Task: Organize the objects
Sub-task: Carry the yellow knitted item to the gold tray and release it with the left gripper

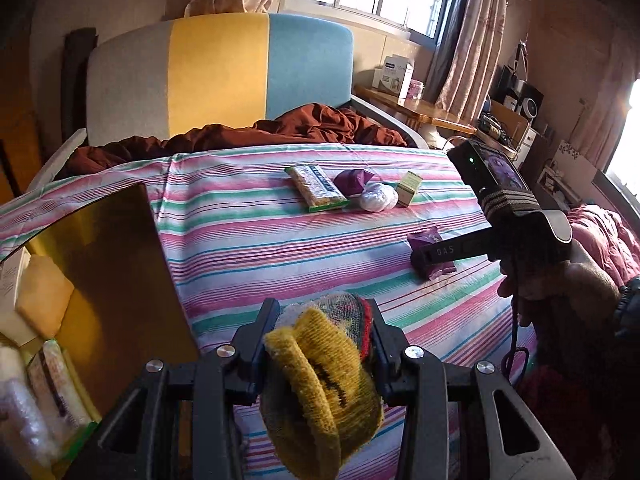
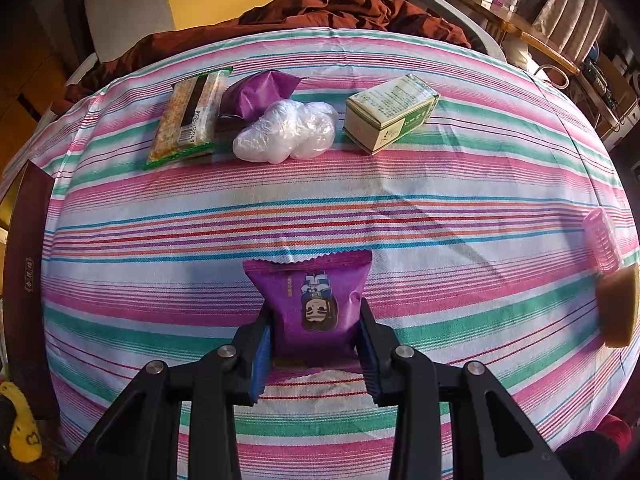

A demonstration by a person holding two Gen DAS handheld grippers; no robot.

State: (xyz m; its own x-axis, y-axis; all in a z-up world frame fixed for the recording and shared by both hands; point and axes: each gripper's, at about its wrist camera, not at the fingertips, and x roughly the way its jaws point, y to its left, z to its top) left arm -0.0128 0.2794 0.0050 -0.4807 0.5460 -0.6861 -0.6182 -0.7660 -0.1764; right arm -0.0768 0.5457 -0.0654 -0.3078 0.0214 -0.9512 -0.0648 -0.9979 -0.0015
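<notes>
I am carrying a rolled yellow sock (image 1: 320,376) in the left gripper (image 1: 322,332), its jaws clamped on the bundle, which bulges out below the pads above the near edge of the striped bedsheet (image 1: 256,232). To that gripper's left a box with a raised gold lid (image 1: 104,264) is standing open at the sheet's left edge, with pale packets already inside, so I am judging it to be the place for the sock. To do this well I am keeping the squeeze firm, since the soft roll could slip or unroll, and I am planning to clear the lid's edge before lowering and letting go. The right gripper (image 2: 316,344) is closed on a purple snack packet (image 2: 314,304) that is lying on the sheet near its near edge; the pads are pinching its lower half, so I am expecting the crinkly wrapper to slide if I lift fast. Toward the far edge a long cereal bar (image 2: 190,120), a second purple packet (image 2: 256,92), a crumpled clear plastic bag (image 2: 286,130) and a small green-and-white carton (image 2: 390,116) are waiting in a row.
</notes>
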